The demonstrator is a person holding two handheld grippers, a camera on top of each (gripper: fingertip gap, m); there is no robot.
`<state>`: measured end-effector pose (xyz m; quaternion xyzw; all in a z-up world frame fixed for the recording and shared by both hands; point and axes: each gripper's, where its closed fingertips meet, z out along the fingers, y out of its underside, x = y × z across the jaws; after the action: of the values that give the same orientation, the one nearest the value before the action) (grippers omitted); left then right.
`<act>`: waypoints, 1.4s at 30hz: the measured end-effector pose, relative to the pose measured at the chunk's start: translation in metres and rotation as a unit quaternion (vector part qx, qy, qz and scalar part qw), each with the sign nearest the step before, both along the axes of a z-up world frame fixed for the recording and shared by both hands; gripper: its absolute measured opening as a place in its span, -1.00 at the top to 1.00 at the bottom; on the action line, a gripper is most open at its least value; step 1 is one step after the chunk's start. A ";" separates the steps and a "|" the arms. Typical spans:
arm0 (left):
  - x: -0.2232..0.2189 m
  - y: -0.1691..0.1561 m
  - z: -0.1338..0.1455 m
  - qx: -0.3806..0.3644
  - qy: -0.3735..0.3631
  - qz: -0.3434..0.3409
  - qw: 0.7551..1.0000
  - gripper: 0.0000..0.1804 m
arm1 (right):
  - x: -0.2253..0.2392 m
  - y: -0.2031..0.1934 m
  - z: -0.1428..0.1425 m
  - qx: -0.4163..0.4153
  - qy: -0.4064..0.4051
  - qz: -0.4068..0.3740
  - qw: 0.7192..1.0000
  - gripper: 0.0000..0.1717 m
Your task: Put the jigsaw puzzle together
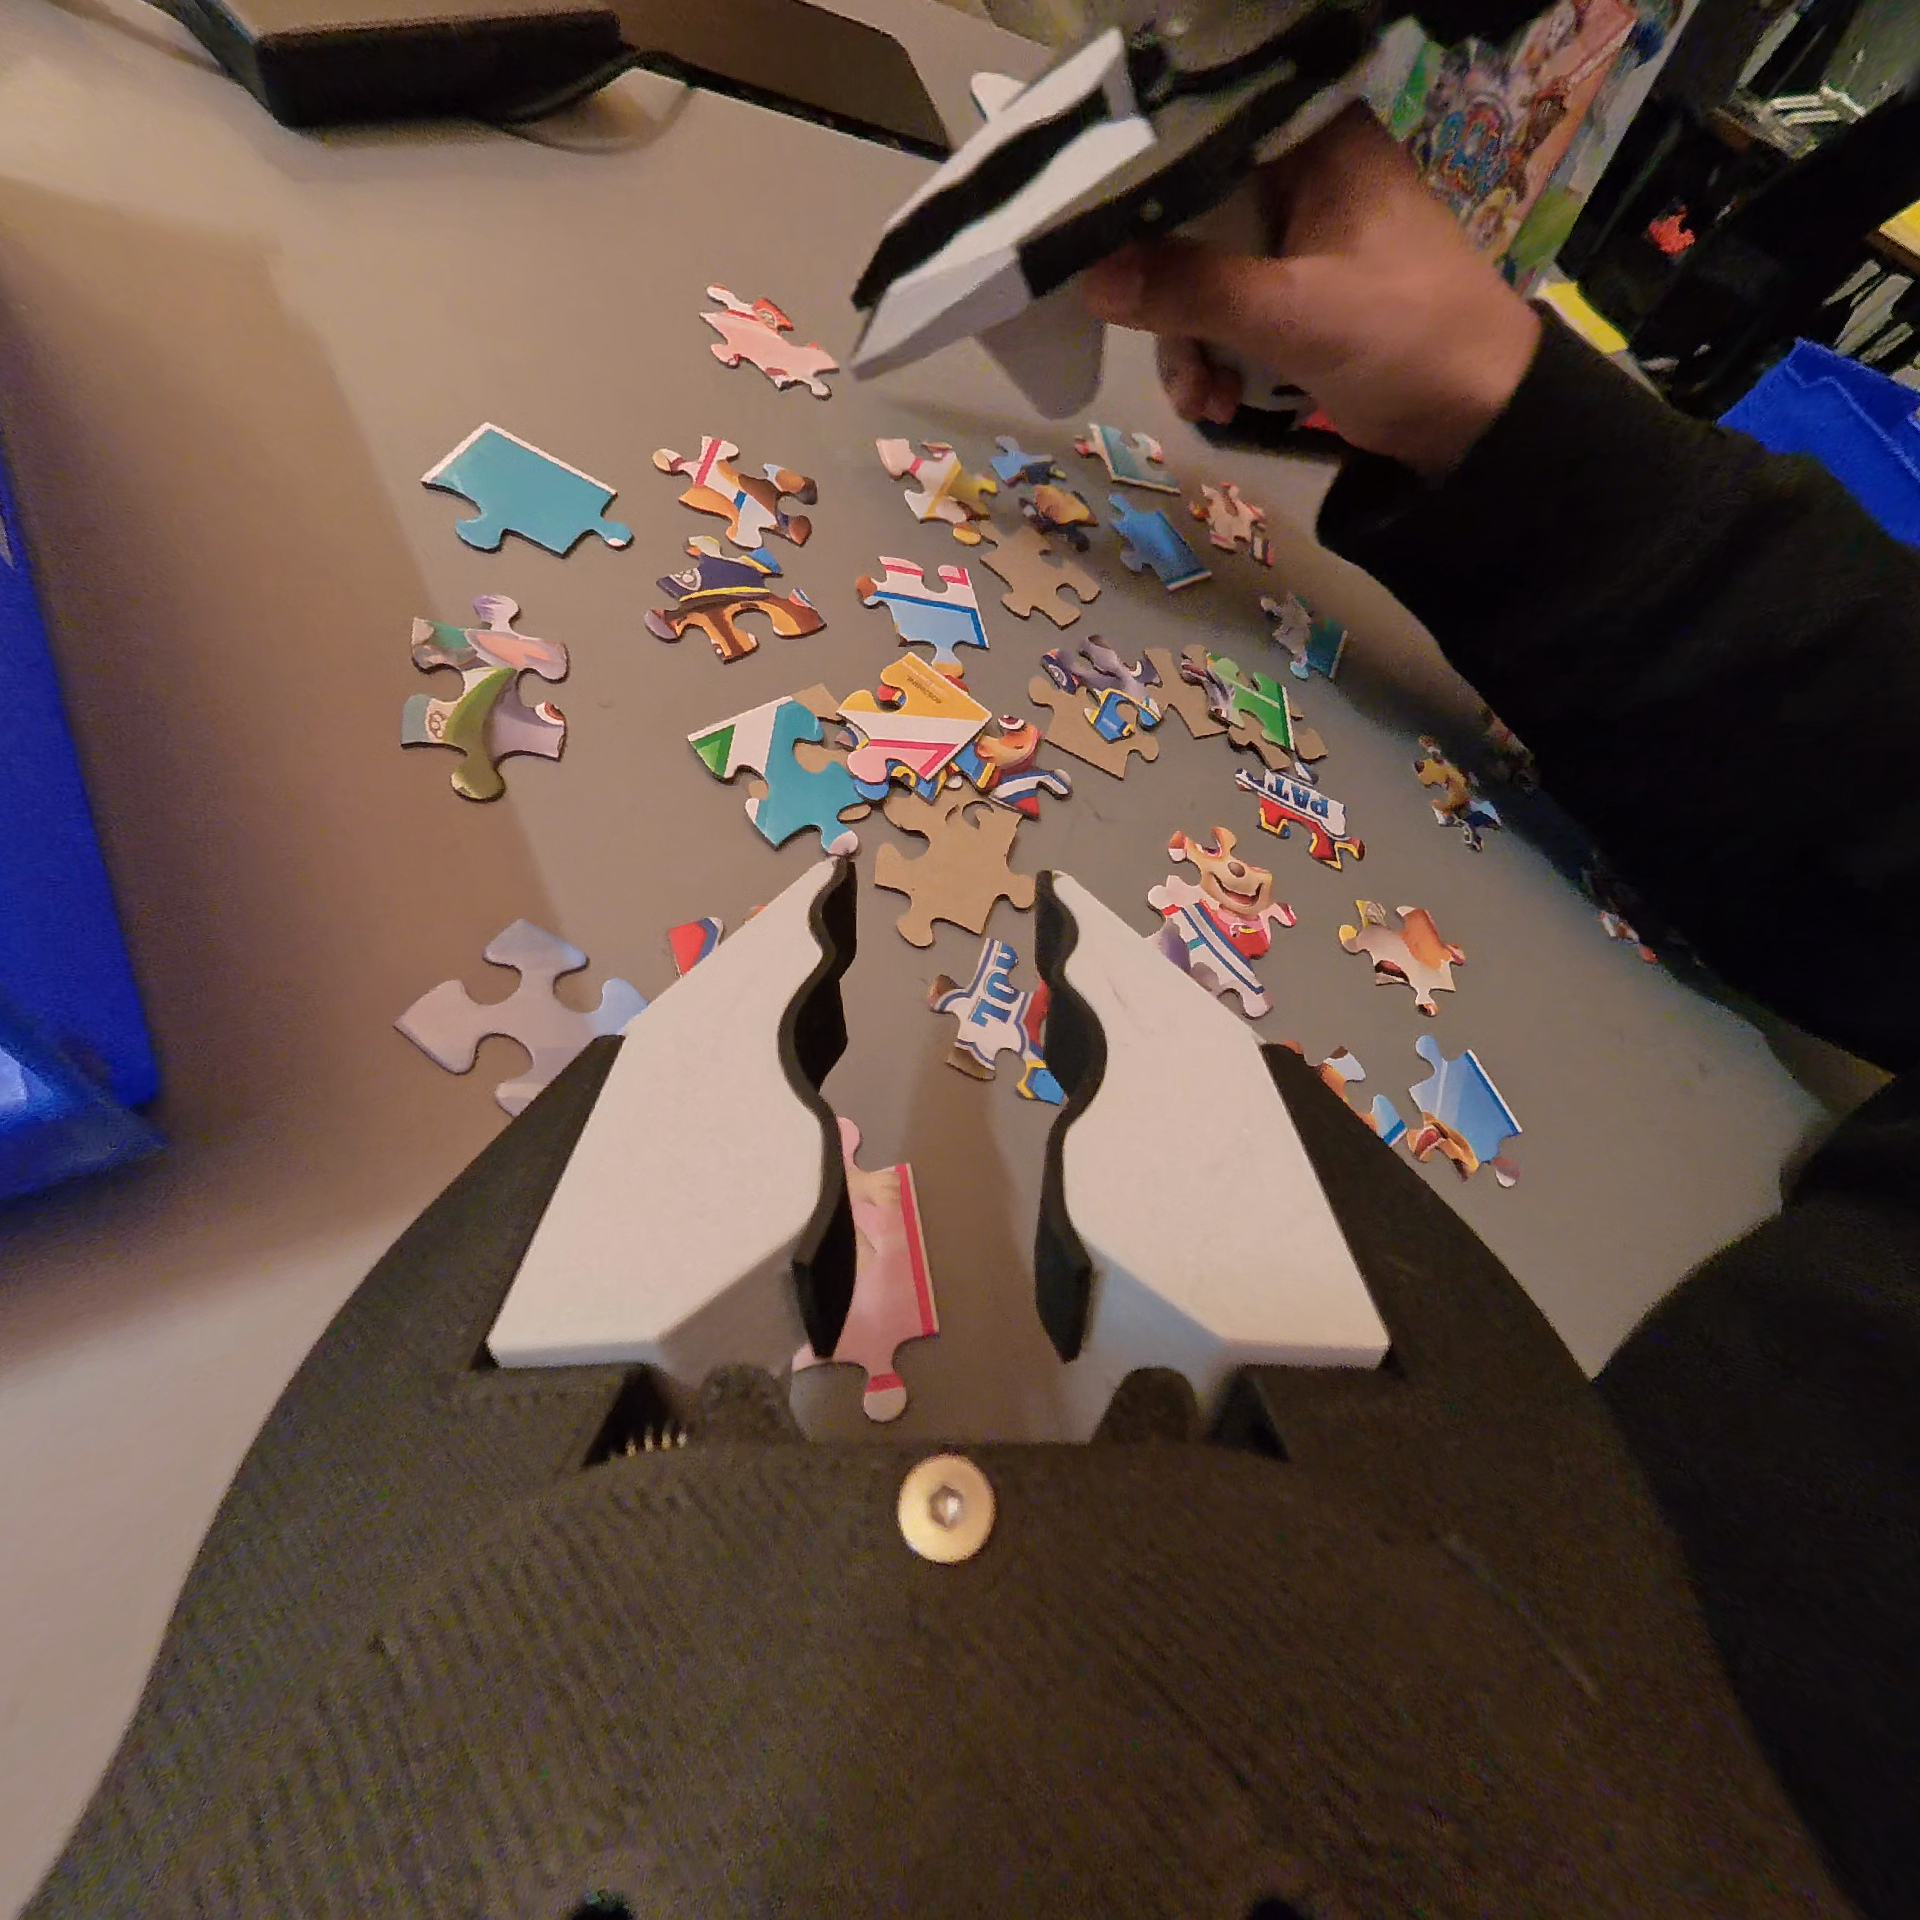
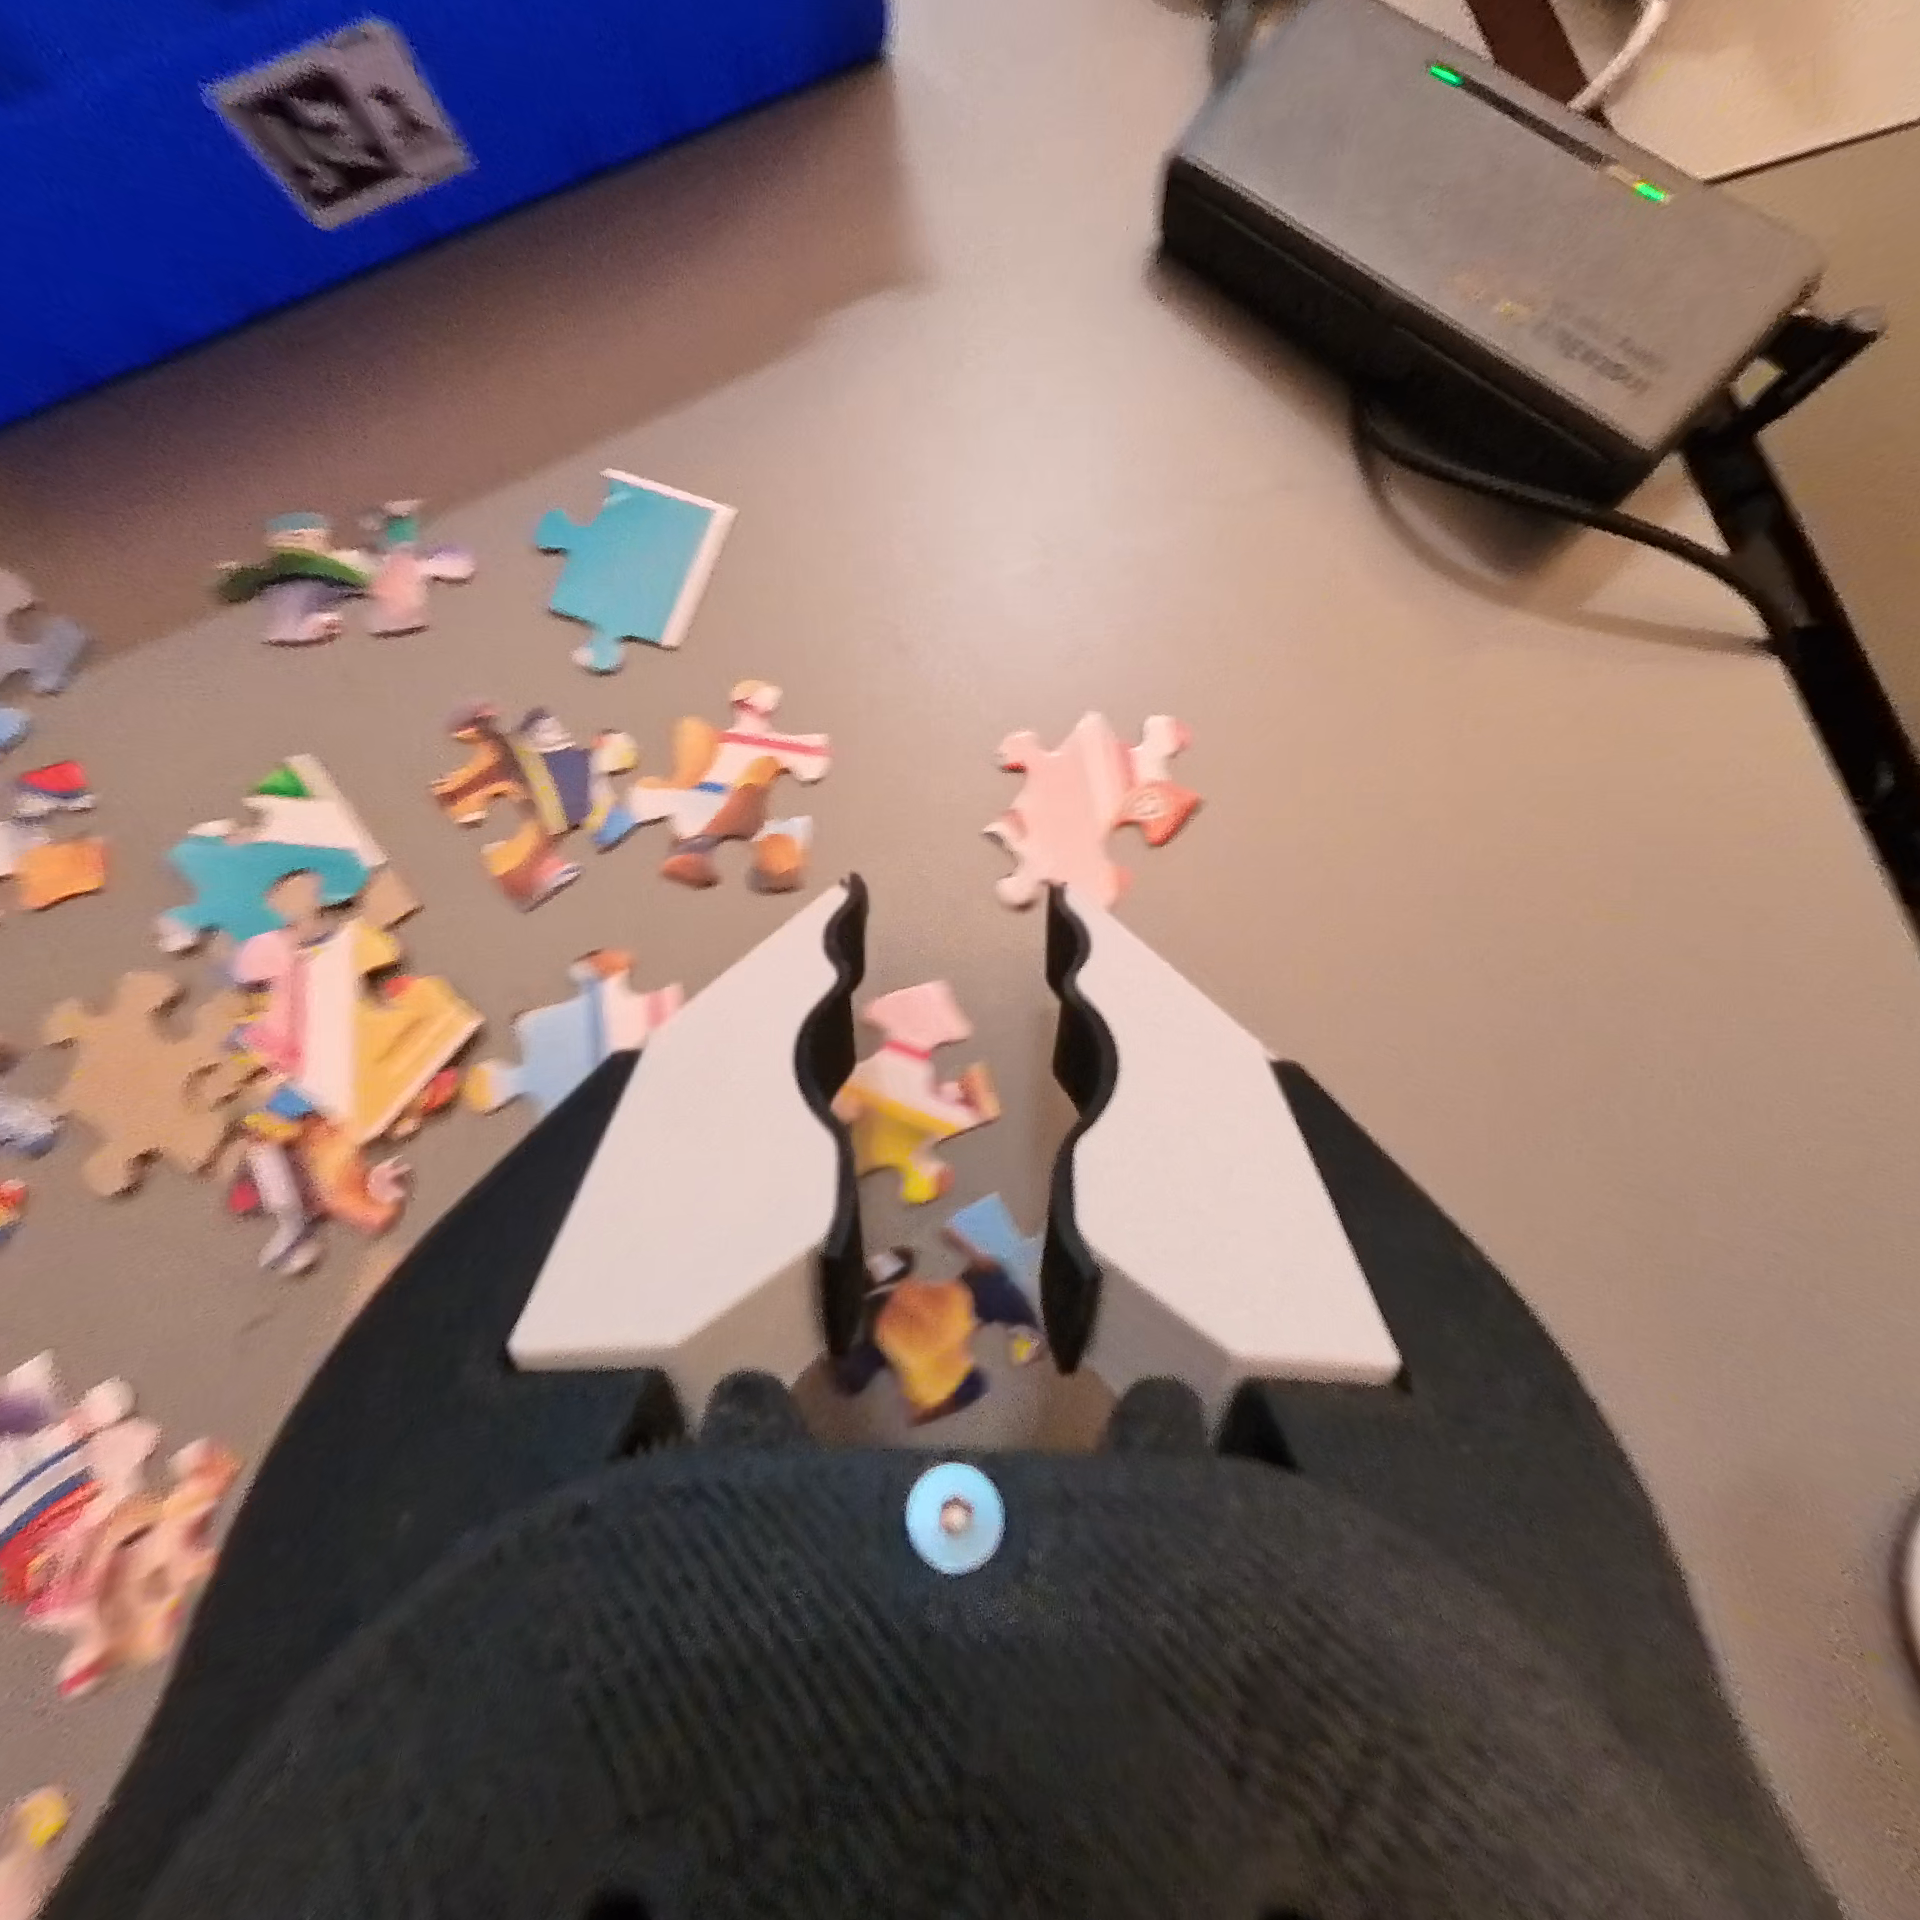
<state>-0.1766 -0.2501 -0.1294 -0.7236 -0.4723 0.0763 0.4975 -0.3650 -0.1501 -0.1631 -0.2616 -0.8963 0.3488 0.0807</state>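
Fingers (image 1: 821, 987) hover apart over puzzle pieces (image 1: 956, 873) on grey table (image 1: 727, 156).

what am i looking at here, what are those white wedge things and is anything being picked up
There is no robot. A person holds a hand tool in each hand, and each tool has two white fingers with black pads that work as jaws. A camera on each tool looks forward along its own fingers, so you get one picture from the left gripper and one from the right gripper.

In the left picture the right tool also shows at the top, held by a hand in a dark sleeve.

Loose jigsaw pieces lie scattered on a grey table, some face down showing brown card. A pink piece lies just ahead of the right tool. A blue bin and a black box stand further back.

Both jaws stand open and hold nothing.
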 end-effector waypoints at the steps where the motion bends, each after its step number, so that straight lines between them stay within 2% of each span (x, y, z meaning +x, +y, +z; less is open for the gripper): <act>1: -0.001 0.000 -0.001 0.000 -0.001 0.000 1.000 0.65 | 0.015 -0.004 0.005 -0.018 -0.008 0.015 1.000 0.62; 5: -0.006 0.001 -0.005 -0.001 -0.009 -0.001 1.000 0.65 | 0.087 -0.026 0.013 -0.052 -0.023 0.106 0.993 0.61; 10: -0.008 0.012 -0.013 -0.025 -0.024 -0.015 0.999 0.59 | 0.145 -0.035 0.004 -0.011 0.006 0.176 0.984 0.62; 14: -0.009 0.029 -0.032 -0.100 -0.019 -0.036 0.994 0.60 | 0.165 -0.027 0.014 -0.032 0.004 0.174 0.984 0.63; 18: -0.016 0.038 -0.052 -0.196 -0.003 -0.051 0.979 0.64 | 0.178 -0.010 0.028 -0.067 -0.003 0.153 0.986 0.63; 23: -0.014 0.051 -0.064 -0.223 -0.011 -0.100 0.970 0.54 | 0.188 0.011 0.032 -0.074 0.009 0.127 0.989 0.64; 30: -0.011 0.051 -0.064 -0.237 -0.021 -0.131 0.962 0.63 | 0.198 0.020 0.033 -0.089 0.013 0.111 0.990 0.65; 32: -0.010 0.050 -0.060 -0.231 -0.017 -0.127 0.965 0.63 | 0.198 0.023 0.033 -0.084 0.022 0.108 0.990 0.65; 34: -0.006 0.055 -0.049 -0.194 -0.014 -0.126 0.973 0.63 | 0.199 0.025 0.033 -0.076 0.037 0.107 0.991 0.65; 37: 0.007 0.074 -0.022 -0.071 -0.026 -0.150 0.986 0.64 | 0.202 0.024 0.039 -0.076 0.069 0.123 0.987 0.66; 39: 0.019 0.083 -0.007 -0.004 -0.038 -0.178 0.983 0.64 | 0.211 0.019 0.048 -0.093 0.091 0.156 0.979 0.64; 42: 0.036 0.092 0.003 0.014 -0.044 -0.227 0.973 0.64 | 0.232 0.012 0.062 -0.111 0.137 0.228 0.958 0.61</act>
<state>-0.1404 -0.1580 -0.1265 -0.8073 -0.3182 -0.0770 0.4909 -0.1331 -0.1379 -0.1014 -0.0077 -0.8681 0.4878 0.0915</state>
